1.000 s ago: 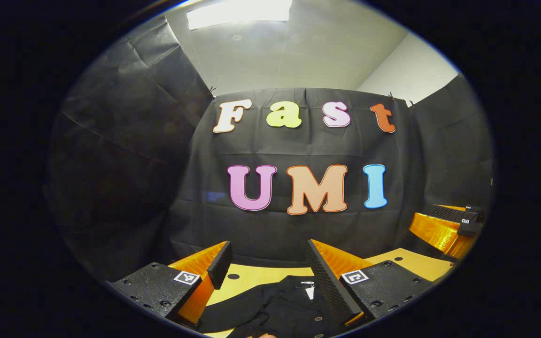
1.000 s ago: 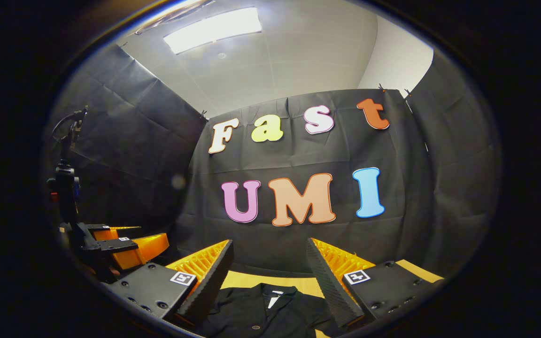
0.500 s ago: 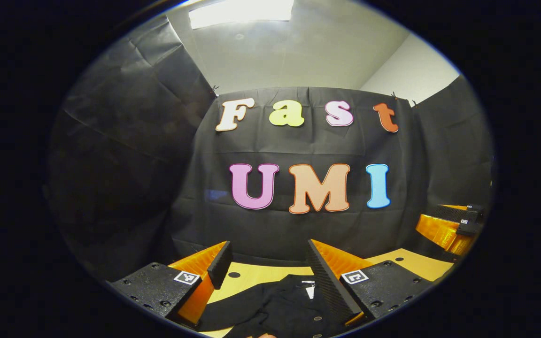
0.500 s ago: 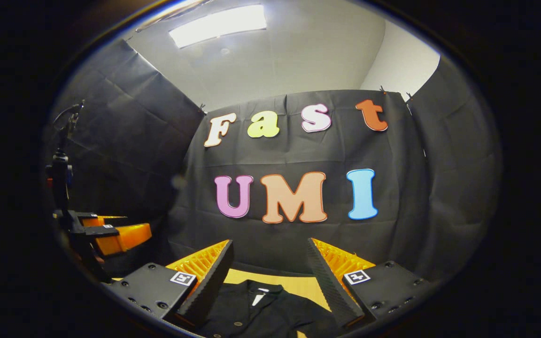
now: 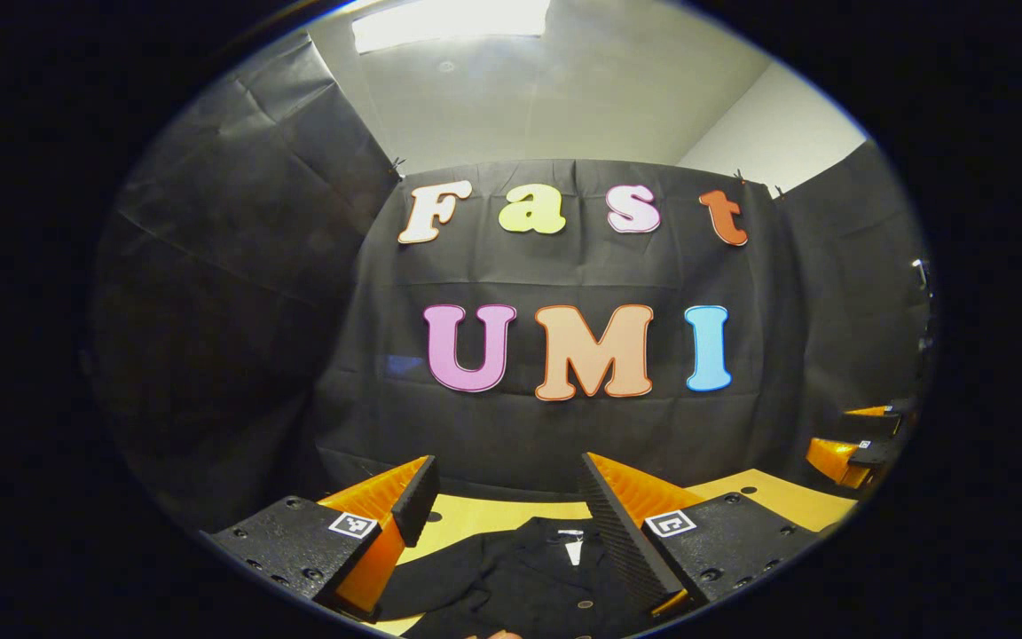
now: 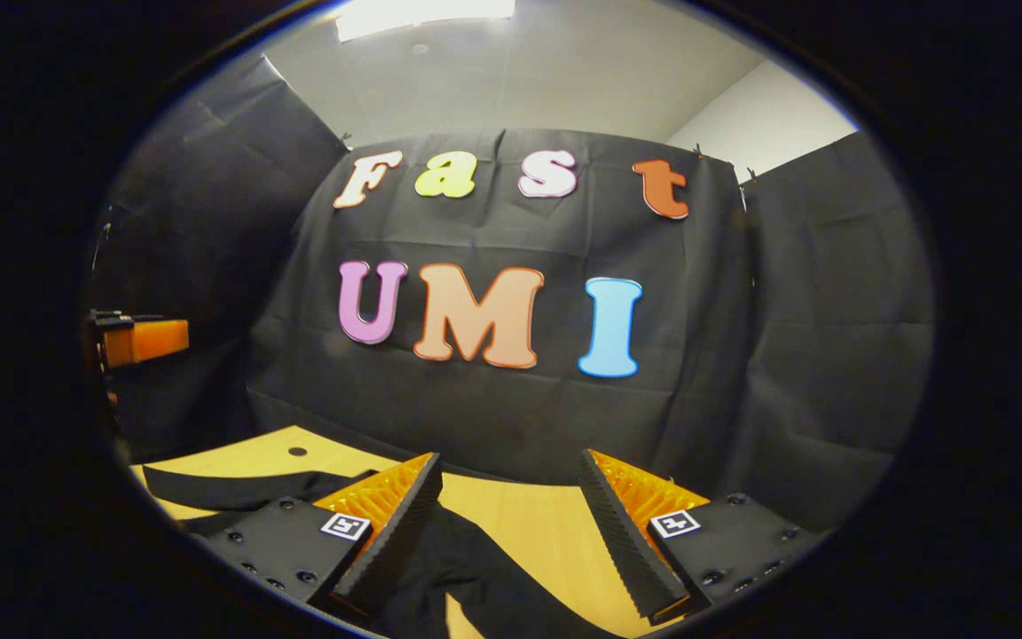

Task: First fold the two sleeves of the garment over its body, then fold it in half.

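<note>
The left gripper (image 5: 507, 510) hovers level above the wooden table (image 5: 759, 493), jaws spread wide and empty; the black garment (image 5: 520, 577) lies flat beneath them, collar toward the wall. The right gripper (image 6: 511, 515) also gapes, holding nothing, over a sleeve (image 6: 484, 577); the left gripper view catches it at far right.

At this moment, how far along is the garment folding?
Nothing looks folded: the black garment lies spread on the wooden table, a sleeve stretched out flat. Left gripper and right gripper are open, gripping nothing. Both sleeve folds and the halving remain.
</note>
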The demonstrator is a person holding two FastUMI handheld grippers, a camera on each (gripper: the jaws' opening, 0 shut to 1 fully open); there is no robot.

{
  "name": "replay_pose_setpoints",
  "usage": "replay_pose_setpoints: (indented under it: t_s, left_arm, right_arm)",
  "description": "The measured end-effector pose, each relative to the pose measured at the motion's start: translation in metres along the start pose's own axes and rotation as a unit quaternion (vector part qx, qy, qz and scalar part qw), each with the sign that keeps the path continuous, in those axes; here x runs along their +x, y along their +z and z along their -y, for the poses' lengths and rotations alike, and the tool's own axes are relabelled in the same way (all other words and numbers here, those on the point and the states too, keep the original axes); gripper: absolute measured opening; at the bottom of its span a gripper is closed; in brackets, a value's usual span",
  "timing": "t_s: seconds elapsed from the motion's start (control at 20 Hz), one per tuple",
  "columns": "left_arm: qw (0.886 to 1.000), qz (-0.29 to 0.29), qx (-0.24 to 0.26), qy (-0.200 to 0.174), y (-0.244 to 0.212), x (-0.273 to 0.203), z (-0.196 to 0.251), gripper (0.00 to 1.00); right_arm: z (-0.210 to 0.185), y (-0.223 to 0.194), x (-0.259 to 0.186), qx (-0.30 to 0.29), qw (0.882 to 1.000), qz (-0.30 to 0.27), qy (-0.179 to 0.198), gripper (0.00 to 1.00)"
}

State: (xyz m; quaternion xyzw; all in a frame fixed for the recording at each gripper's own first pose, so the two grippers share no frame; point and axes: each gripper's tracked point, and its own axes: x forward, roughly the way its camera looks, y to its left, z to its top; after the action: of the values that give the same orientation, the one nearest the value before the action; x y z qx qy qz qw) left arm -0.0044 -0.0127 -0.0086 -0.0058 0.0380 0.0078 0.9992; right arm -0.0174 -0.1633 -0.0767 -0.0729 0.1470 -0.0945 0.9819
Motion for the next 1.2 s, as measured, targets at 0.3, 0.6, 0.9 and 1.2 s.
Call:
replay_pose_setpoints:
  t_s: [0.3,0.6,0.9,1.2]
  left_arm:
    - [1.0,-0.007,-0.001,-0.012,-0.006,0.005,0.028,0.94]
    - [1.0,-0.014,-0.003,-0.013,-0.016,0.005,0.059,0.94]
    - [1.0,-0.016,0.0,-0.024,-0.021,0.0,0.102,0.93]
    - [0.999,-0.025,0.012,-0.027,-0.029,-0.01,0.129,0.94]
  right_arm:
    - [0.053,-0.069,0.001,-0.026,0.996,-0.083,-0.033,0.98]
    - [0.092,-0.148,-0.015,-0.04,0.983,-0.176,-0.027,0.98]
    - [0.117,-0.214,-0.036,-0.021,0.967,-0.255,-0.014,0.98]
    - [0.122,-0.288,-0.069,-0.02,0.94,-0.34,0.011,0.99]
